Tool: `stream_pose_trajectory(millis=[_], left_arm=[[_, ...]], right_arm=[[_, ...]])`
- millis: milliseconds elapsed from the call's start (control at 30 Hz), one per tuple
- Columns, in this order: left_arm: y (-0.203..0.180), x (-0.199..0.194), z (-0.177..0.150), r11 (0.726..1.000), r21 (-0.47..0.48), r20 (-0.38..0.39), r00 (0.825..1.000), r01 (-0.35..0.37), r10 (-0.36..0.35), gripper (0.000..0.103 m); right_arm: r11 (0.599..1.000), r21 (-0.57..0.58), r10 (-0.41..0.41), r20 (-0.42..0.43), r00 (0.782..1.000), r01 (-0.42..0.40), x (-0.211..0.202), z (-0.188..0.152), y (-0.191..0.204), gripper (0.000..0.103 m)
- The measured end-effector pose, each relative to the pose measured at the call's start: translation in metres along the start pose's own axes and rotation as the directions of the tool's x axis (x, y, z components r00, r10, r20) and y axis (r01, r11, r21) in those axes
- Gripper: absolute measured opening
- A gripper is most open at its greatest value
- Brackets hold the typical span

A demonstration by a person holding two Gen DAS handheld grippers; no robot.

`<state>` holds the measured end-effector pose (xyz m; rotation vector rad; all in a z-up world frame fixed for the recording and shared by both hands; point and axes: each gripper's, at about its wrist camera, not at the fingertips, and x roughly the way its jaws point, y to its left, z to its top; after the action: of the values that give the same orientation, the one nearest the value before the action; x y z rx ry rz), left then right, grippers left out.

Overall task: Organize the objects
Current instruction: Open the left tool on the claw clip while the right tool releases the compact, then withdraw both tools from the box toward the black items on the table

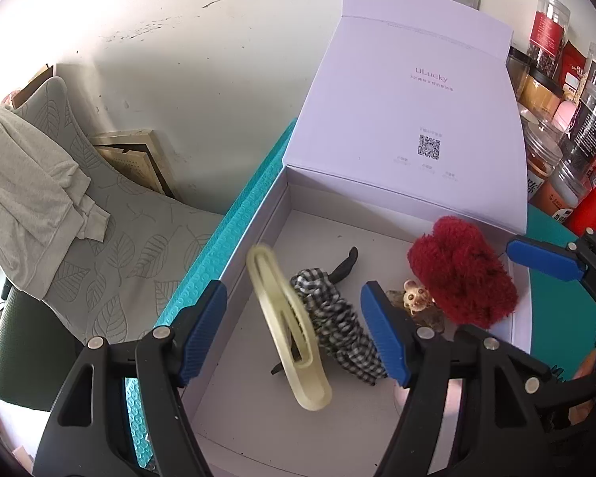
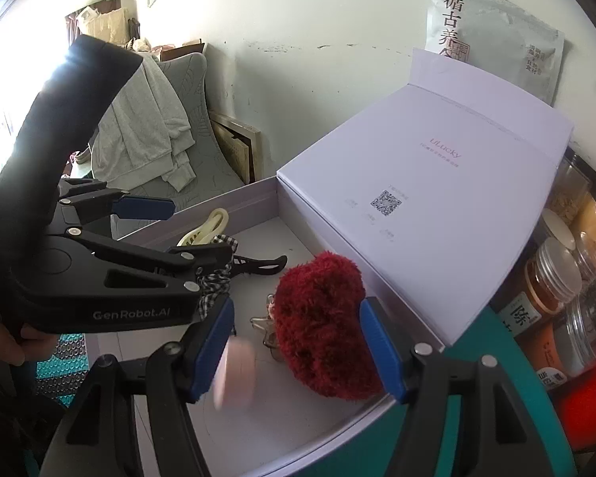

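Nearest the left wrist camera, the left gripper hangs over the open white box, its blue pads spread wide and pressing on nothing. Between them, blurred, a cream oval hair clip stands on edge, tilted, free of both pads; whether its lower end touches the box floor cannot be told. Just behind it lies a black-and-white checked scrunchie, bunched into a long roll, with a black claw clip poking out past its far end.

In the right wrist view, the right gripper points down into the same box with its jaws apart. The fuzzy dark red pompom sits between them, close against the right pad; the left pad stands clear of it. A blurred pink object shows just inside the left pad; what it is cannot be told. Beside the pompom lies a translucent brown clip bearing a small pale animal figure.

A hand at the left edge of the right wrist view grips the black handle of the left gripper, which angles downward.

Farther back, the box's lid stands open, printed with a small logo and a QR code. The box rests on a teal mat. Jars line the right side, and a grey cushion with a pale garment draped over it lies by the wall.
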<state>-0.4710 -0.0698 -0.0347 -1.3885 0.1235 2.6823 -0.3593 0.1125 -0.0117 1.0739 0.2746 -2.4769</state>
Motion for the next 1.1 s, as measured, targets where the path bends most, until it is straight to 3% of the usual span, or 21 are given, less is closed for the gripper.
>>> stream_pose_trajectory(millis=[233, 633, 1100], left_arm=[[0.001, -0.02, -0.002, 1.0, -0.014, 0.019, 1.0, 0.007, -0.007, 0.069], [-0.004, -0.089, -0.01, 1.0, -0.018, 0.077, 0.997, 0.021, -0.019, 0.069], [-0.01, -0.167, -0.03, 1.0, -0.029, 0.133, 0.991, -0.005, 0.009, 0.081]], right_arm=[[1.0, 0.022, -0.021, 0.0, 1.0, 0.021, -0.013, -0.004, -0.006, 0.067], [0.999, 0.025, -0.044, 0.038, 0.998, 0.043, -0.053, 0.0, 0.0, 0.067], [0.997, 0.012, -0.077, 0.095, 0.992, 0.077, -0.118, -0.006, 0.02, 0.067]])
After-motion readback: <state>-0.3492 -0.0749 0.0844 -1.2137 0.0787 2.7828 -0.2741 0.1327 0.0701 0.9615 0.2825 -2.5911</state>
